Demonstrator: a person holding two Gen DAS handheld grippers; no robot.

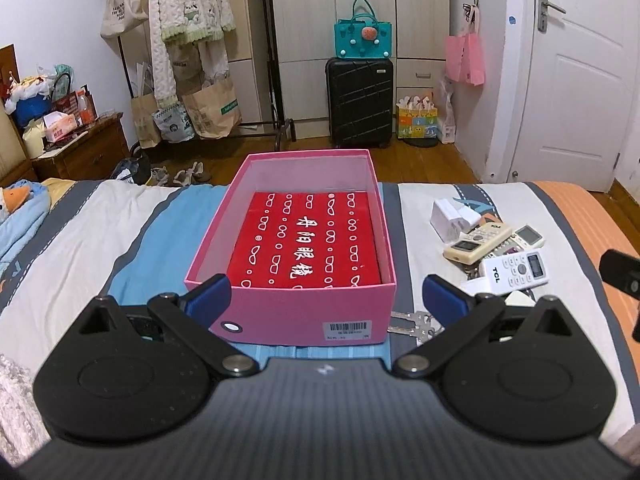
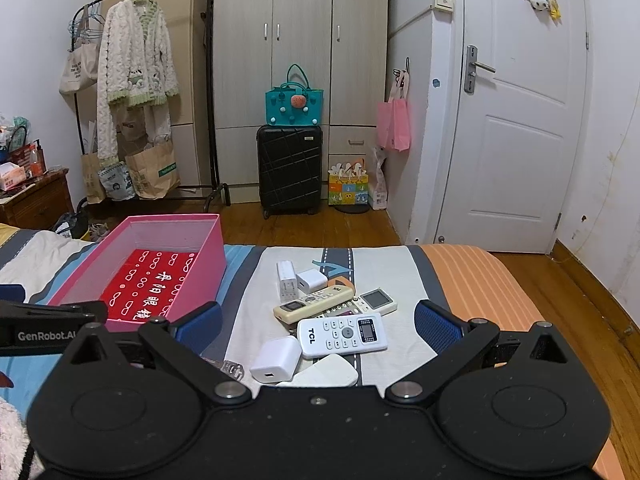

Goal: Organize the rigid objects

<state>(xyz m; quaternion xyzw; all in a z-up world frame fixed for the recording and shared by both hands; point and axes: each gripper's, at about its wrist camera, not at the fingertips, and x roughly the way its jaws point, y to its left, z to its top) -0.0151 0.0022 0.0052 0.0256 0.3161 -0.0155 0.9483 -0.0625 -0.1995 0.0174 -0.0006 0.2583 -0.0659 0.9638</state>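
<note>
1. The pink box (image 1: 291, 312) sits open on the bed (image 1: 72, 240), a red case with white characters (image 1: 308, 240) lying flat inside.
2. Right of it lies a heap: the white TCL remote (image 2: 342, 334), a beige remote (image 2: 314, 304), and white chargers (image 2: 276, 360).
3. The left gripper (image 1: 326, 294) and right gripper (image 2: 318, 322) both have jaws wide, holding nothing.

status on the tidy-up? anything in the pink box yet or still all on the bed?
Early. Done: only a red case lies in the pink box. In hand: nothing; the left gripper and right gripper are both open and empty. Left: the TCL remote, two more remotes, the white chargers and the keys all sit loose on the bed beside the box.
</note>
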